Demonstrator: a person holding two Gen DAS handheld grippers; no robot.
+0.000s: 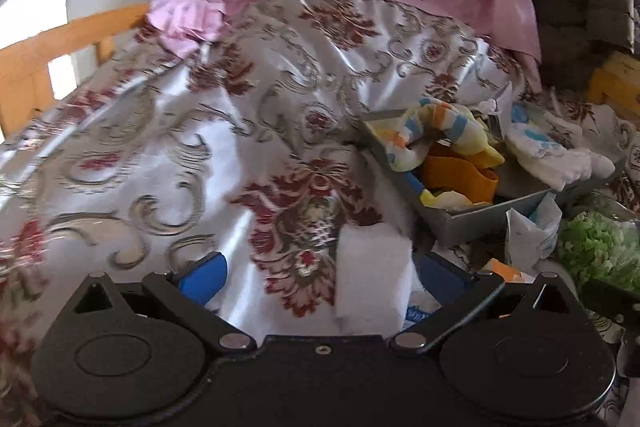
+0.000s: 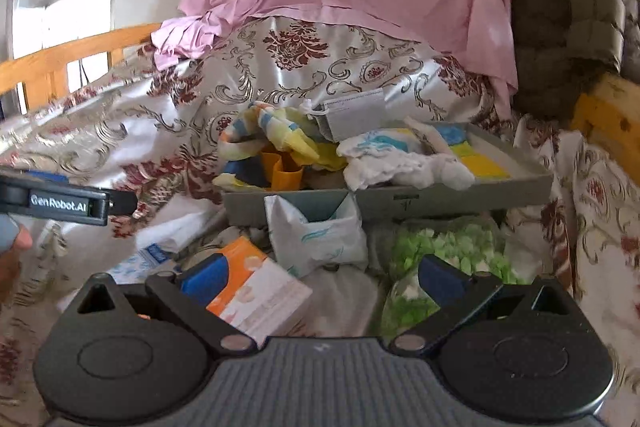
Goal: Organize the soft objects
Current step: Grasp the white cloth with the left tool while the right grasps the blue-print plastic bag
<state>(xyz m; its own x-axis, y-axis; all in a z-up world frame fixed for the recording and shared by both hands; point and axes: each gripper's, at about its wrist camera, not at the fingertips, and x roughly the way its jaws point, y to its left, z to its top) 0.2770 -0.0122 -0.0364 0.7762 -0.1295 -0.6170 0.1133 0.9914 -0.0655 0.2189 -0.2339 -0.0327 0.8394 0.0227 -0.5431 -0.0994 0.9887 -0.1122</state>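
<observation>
Hovering over bed w/ both jaws wide open: left gripper (image 1: 320, 275) has white foam pad (image 1: 372, 267) between, unclamped; right gripper (image 2: 322, 277) empty, near grey tray (image 2: 440, 201).

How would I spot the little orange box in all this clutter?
Start at the grey tray on the patterned bedspread, then look in front of it, nearer the right tongs. The orange box lies there; unlike the limp white packet and the green bag beside it, it has hard corners.
</observation>
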